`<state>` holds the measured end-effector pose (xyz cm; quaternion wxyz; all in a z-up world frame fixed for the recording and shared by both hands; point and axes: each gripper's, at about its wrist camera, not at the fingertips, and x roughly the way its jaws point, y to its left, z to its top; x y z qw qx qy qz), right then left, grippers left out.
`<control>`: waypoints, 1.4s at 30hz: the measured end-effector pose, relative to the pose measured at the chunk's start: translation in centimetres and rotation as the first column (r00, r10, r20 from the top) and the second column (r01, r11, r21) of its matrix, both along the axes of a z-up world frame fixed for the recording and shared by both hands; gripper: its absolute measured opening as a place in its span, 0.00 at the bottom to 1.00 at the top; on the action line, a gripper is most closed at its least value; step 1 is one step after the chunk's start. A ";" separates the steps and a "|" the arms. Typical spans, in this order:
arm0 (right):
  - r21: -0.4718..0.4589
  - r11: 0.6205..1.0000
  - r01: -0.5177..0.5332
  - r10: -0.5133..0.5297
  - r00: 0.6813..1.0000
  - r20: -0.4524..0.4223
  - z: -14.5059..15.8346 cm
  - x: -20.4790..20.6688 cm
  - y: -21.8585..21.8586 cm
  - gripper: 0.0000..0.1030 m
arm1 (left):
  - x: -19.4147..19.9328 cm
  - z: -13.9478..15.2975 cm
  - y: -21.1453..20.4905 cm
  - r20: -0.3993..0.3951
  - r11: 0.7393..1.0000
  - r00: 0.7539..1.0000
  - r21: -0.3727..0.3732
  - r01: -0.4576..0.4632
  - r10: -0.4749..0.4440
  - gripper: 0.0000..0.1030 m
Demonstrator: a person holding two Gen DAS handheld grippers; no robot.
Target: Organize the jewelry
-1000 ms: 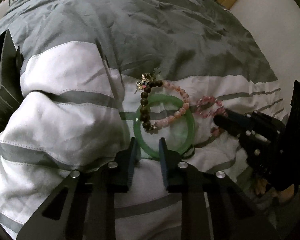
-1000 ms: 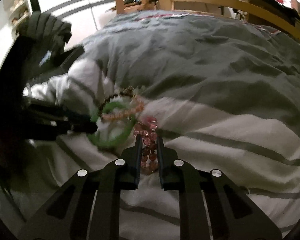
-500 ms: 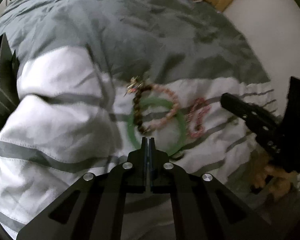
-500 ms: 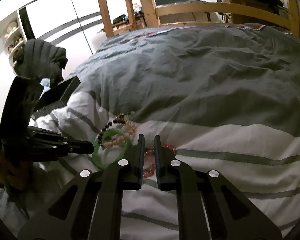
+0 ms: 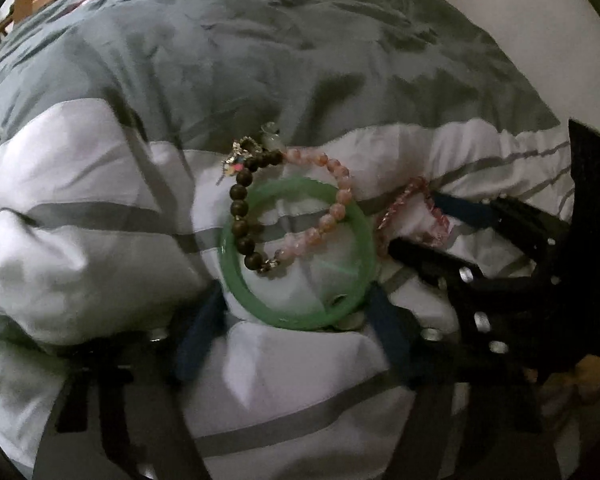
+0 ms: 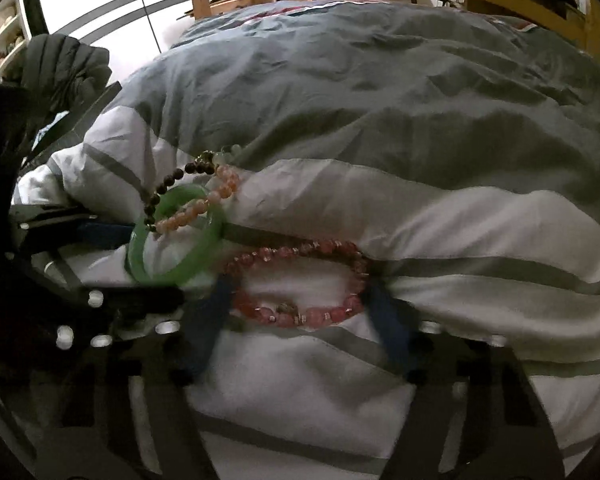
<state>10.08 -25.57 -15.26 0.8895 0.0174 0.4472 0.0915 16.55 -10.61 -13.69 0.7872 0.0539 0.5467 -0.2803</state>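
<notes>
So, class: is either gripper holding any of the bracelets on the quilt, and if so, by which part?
Nothing is held. The left gripper straddles the green jade-like bangle; the right gripper straddles the red beaded bracelet. Both jaws have just been opening.

Left gripper [image 5: 296,316] fingers [image 5: 198,336]: smeared by motion blur, edges soft; jaws have just been opening, and whether the pads touch the green bangle [image 5: 300,312] between them is unclear.
Bangle's near rim: partly lost in blur between the jaws.
Right gripper [image 6: 300,320] fingers [image 6: 206,324]: blurred too; jaws have just been opening around the red bead bracelet [image 6: 300,314]; contact cannot be told.
Small charm [image 5: 240,156] beyond the left jaws: too tiny and soft to identify.
Clear beads [image 5: 271,133] beside the charm: barely visible.
Gripper bodies: cut off by the lower picture edges.
Duvet [image 6: 380,100]: far end cut off by the fisheye rim.
</notes>
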 end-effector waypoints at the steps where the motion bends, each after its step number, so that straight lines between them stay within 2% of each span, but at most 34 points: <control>1: -0.003 1.000 0.012 -0.012 1.000 -0.002 0.0 0.1 -0.4 0.28 | 0.2 0.1 0.3 -0.008 1.000 1.000 -0.013 -0.013 0.013 0.54; 2: 0.001 1.000 0.029 -0.029 1.000 -0.006 0.0 0.1 -0.9 0.17 | 0.4 0.2 0.7 -0.021 0.999 0.999 -0.032 -0.028 0.027 0.51; 3: 0.020 0.999 0.036 -0.036 0.999 -0.008 0.0 0.2 -1.4 0.15 | 0.6 0.2 0.9 -0.028 0.998 0.999 -0.044 -0.040 0.039 0.41; 4: 0.038 0.998 0.042 -0.042 0.999 -0.007 0.0 0.3 -1.7 0.13 | 0.8 0.4 1.1 -0.028 0.997 0.998 -0.050 -0.053 0.052 0.28; 6: 0.059 0.997 0.053 -0.054 0.999 0.008 0.3 0.3 -2.0 0.11 | 1.1 0.7 1.6 -0.031 0.995 0.997 -0.070 -0.066 0.064 0.16; 10: 0.084 0.994 0.071 -0.076 0.996 0.055 1.5 0.3 -2.4 0.08 | 0.8 1.2 2.1 -0.030 0.992 0.997 -0.107 -0.069 0.066 0.10; 15: 0.137 0.983 0.125 -0.122 0.992 -0.026 0.2 0.8 -4.2 0.09 | 0.8 1.4 2.0 -0.028 0.991 0.998 -0.113 -0.068 0.065 0.06; 20: 0.163 0.979 0.124 -0.119 0.992 -0.040 -0.1 0.7 -4.2 0.11 | 0.9 1.2 2.7 -0.045 0.989 0.996 -0.124 -0.079 0.074 0.03; 23: 0.219 0.967 0.132 -0.122 0.991 -0.060 -0.6 0.8 -4.9 0.15 | 1.1 1.2 3.1 -0.074 0.983 0.994 -0.153 -0.097 0.086 0.12; 24: 0.235 0.963 0.130 -0.118 0.991 -0.063 -0.6 0.8 -5.0 0.18 | 1.1 1.2 3.1 -0.087 0.980 0.993 -0.177 -0.096 0.082 0.30; 25: 0.254 0.959 0.124 -0.112 0.992 -0.064 -0.7 0.8 -5.0 0.23 | 1.1 1.3 3.2 -0.093 0.976 0.993 -0.197 -0.095 0.078 0.44; 26: 0.274 0.955 0.109 -0.095 0.993 -0.064 -0.7 0.8 -4.8 0.33 | 1.0 1.5 3.3 -0.099 0.971 0.992 -0.219 -0.095 0.075 0.49; 28: 0.273 0.958 0.084 -0.072 0.996 -0.053 -0.6 0.7 -4.2 0.45 | 0.9 1.6 3.2 -0.111 0.964 0.992 -0.251 -0.090 0.064 0.61; 29: 0.236 0.969 0.074 -0.066 0.997 -0.044 -0.6 0.6 -3.6 0.46 | 0.8 1.6 3.2 -0.108 0.964 0.992 -0.251 -0.091 0.066 0.61; 32: 0.165 0.985 0.057 -0.052 0.998 -0.035 -0.8 0.5 -2.4 0.44 | 1.2 0.9 2.9 -0.102 0.971 0.991 -0.216 -0.105 0.084 0.61; 33: 0.154 0.986 0.057 -0.052 0.998 -0.036 -0.7 0.5 -2.3 0.40 | 1.5 0.7 2.8 -0.108 0.970 0.990 -0.215 -0.116 0.094 0.60; 35: 0.166 0.984 0.068 -0.061 0.997 -0.044 -0.7 0.4 -2.7 0.21 | 2.5 0.4 3.0 -0.137 0.956 0.982 -0.245 -0.158 0.128 0.59; 36: 0.178 0.981 0.080 -0.073 0.996 -0.046 -0.7 0.4 -3.1 0.16 | 2.8 0.4 3.1 -0.149 0.950 0.979 -0.258 -0.175 0.140 0.55; 37: 0.208 0.974 0.089 -0.081 0.996 -0.046 -0.6 0.4 -3.6 0.11 | 3.2 0.2 3.4 -0.168 0.942 0.973 -0.268 -0.202 0.160 0.42; 38: 0.228 0.969 0.091 -0.083 0.996 -0.044 -0.6 0.2 -4.0 0.10 | 3.4 0.0 3.6 -0.186 0.938 0.967 -0.270 -0.219 0.172 0.36; 40: 0.269 0.959 0.088 -0.081 0.996 -0.036 -0.4 0.2 -4.3 0.09 | 3.5 -0.1 4.2 -0.204 0.932 0.963 -0.281 -0.229 0.175 0.18; 42: 0.344 0.937 0.060 -0.057 0.998 -0.019 0.0 0.0 -4.3 0.09 | 3.4 0.1 4.6 -0.222 0.923 0.959 -0.302 -0.239 0.175 0.14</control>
